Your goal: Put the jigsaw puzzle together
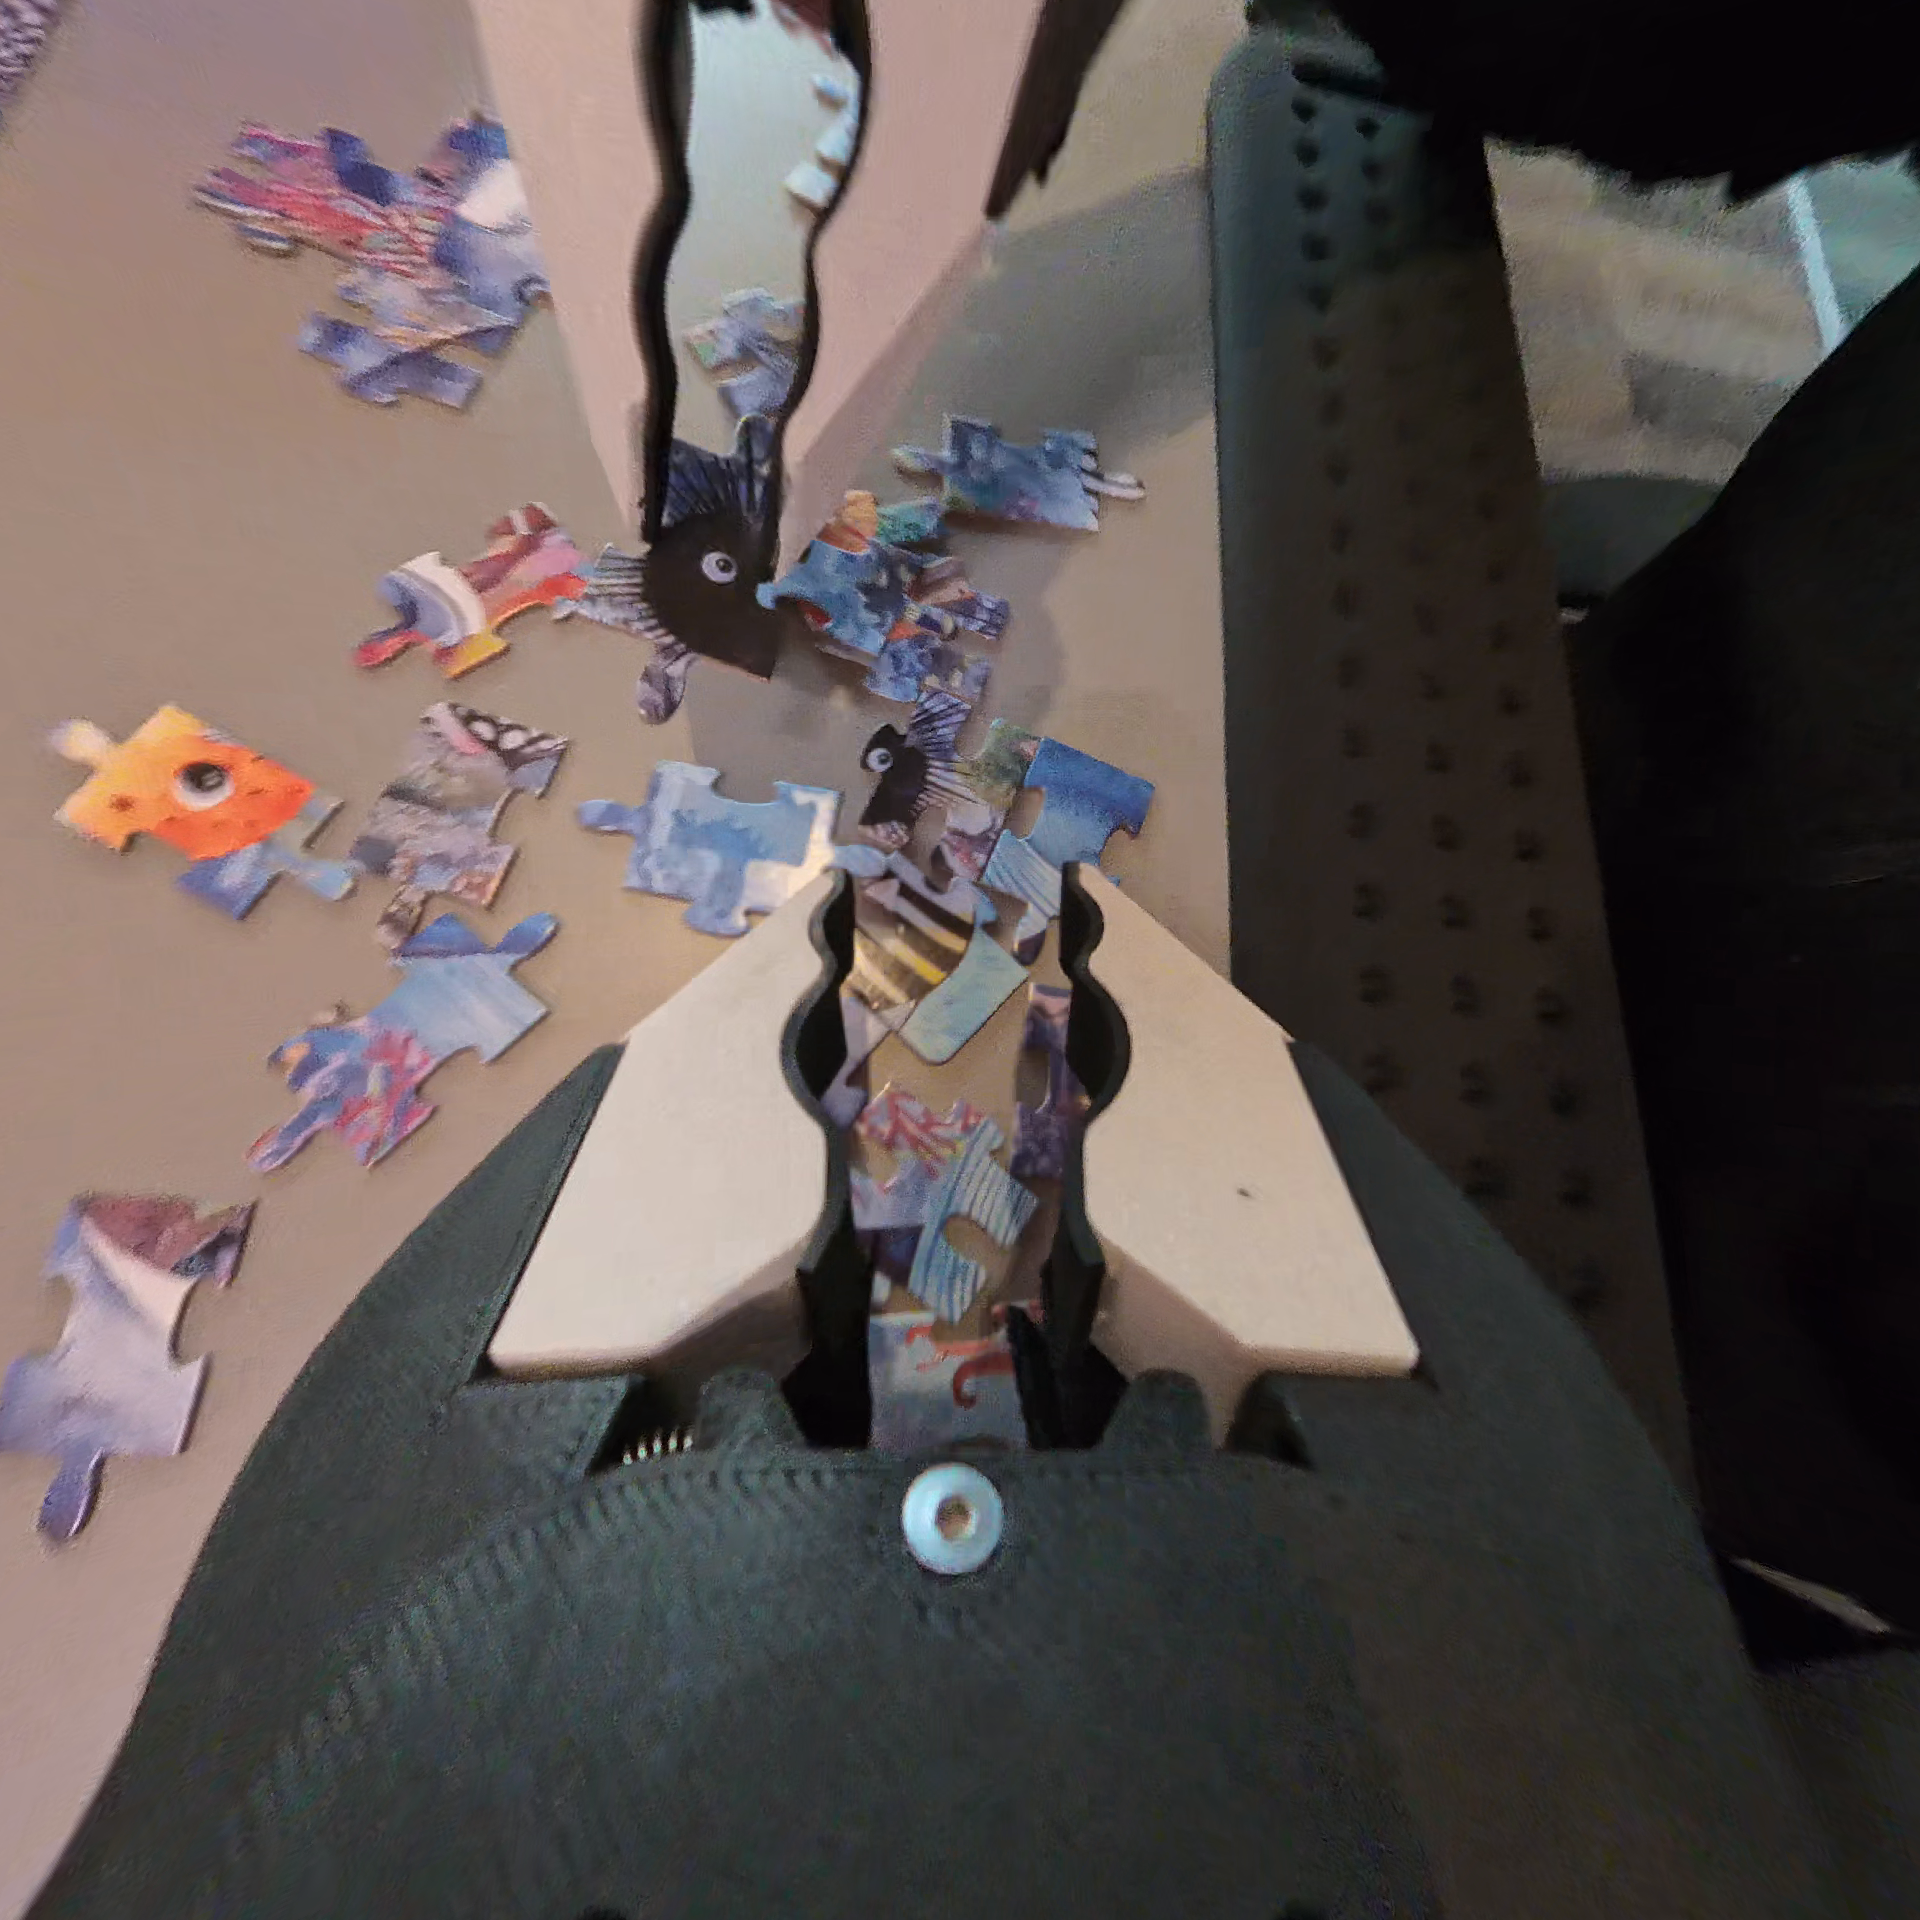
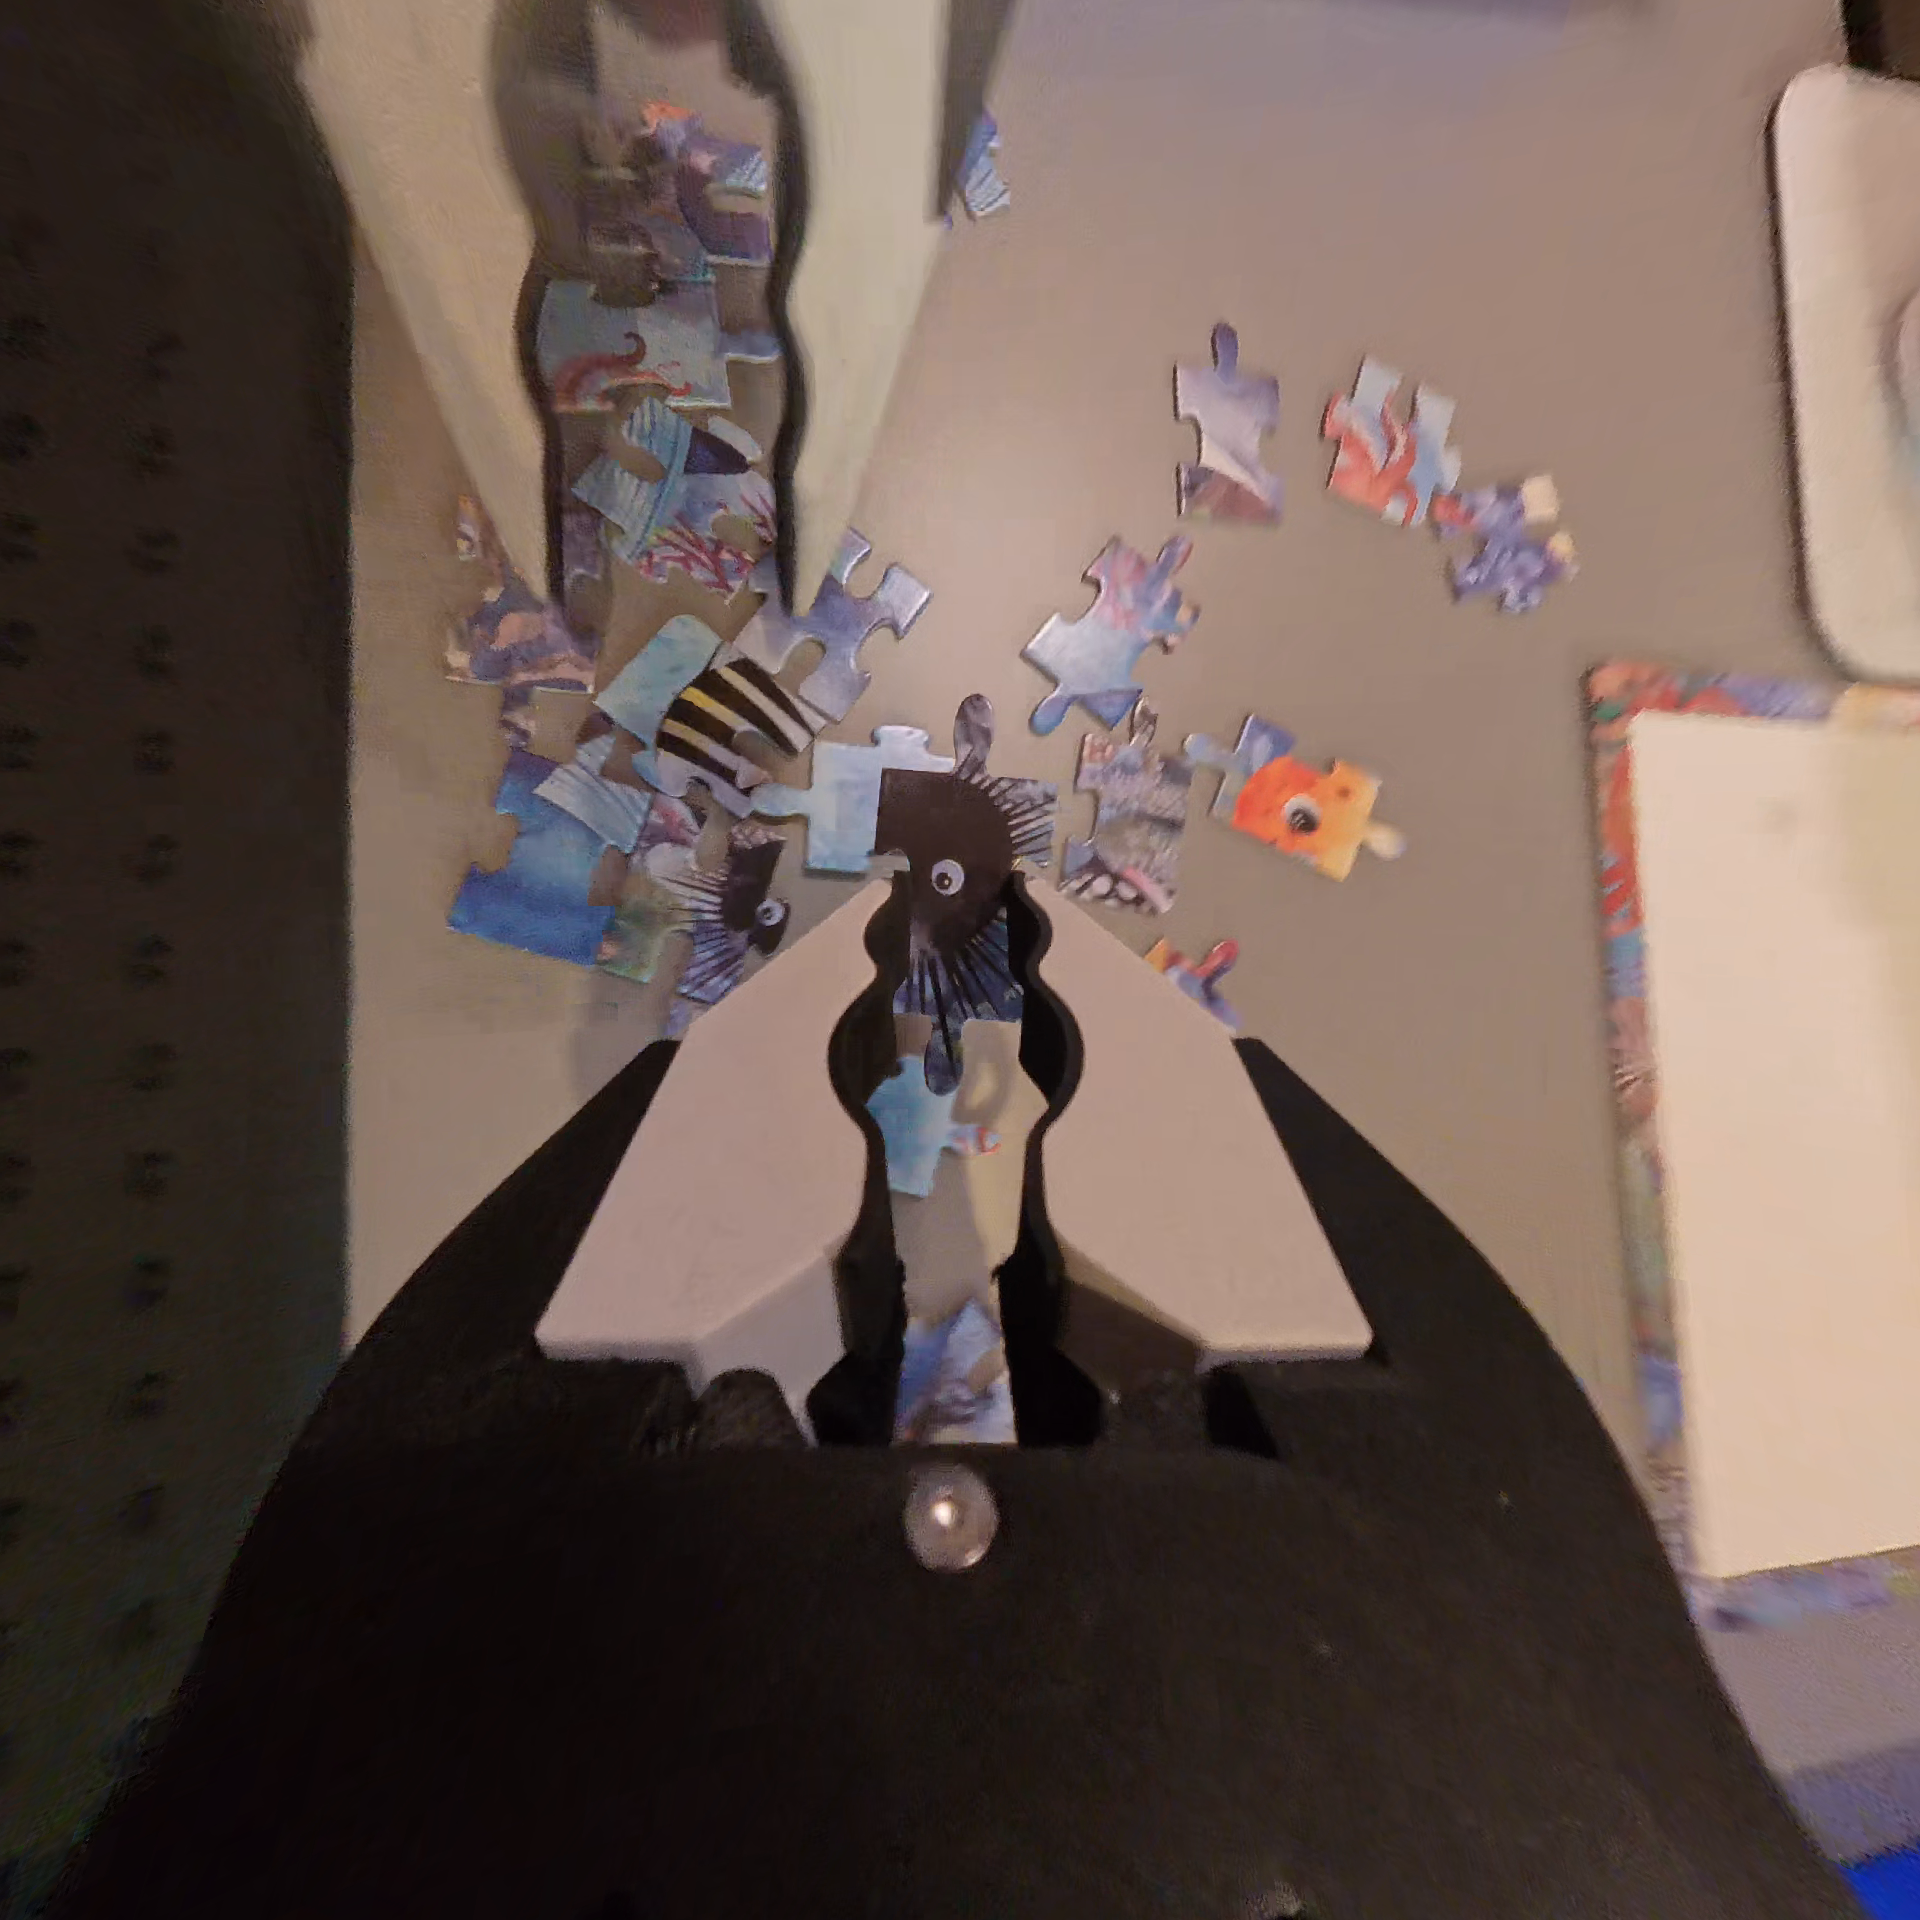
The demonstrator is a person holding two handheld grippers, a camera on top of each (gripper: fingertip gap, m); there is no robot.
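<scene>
The right gripper (image 2: 951, 883) is clamped on a black spiky-fish puzzle piece (image 2: 951, 852), lifted just above the loose pieces (image 2: 686, 748) scattered over the grey-beige tabletop (image 2: 1351, 1143). The left gripper (image 1: 956, 883) hovers beside that piece, fingers parted and empty. An orange fish piece (image 2: 1304, 810) lies near it. Farther off sits the puzzle frame (image 2: 1621, 935). A dark perforated chair back (image 1: 1403, 727) borders the table.

A plain tan table (image 1: 156, 436) fills most of both views under warm, dim indoor light. Along one edge of the table stands a dark grey chair back (image 1: 1382, 623) dotted with rows of small holes. Beyond that edge the room falls into deep shadow, with a pale patch of floor (image 1: 1662, 312) showing, too blurred to read.
</scene>
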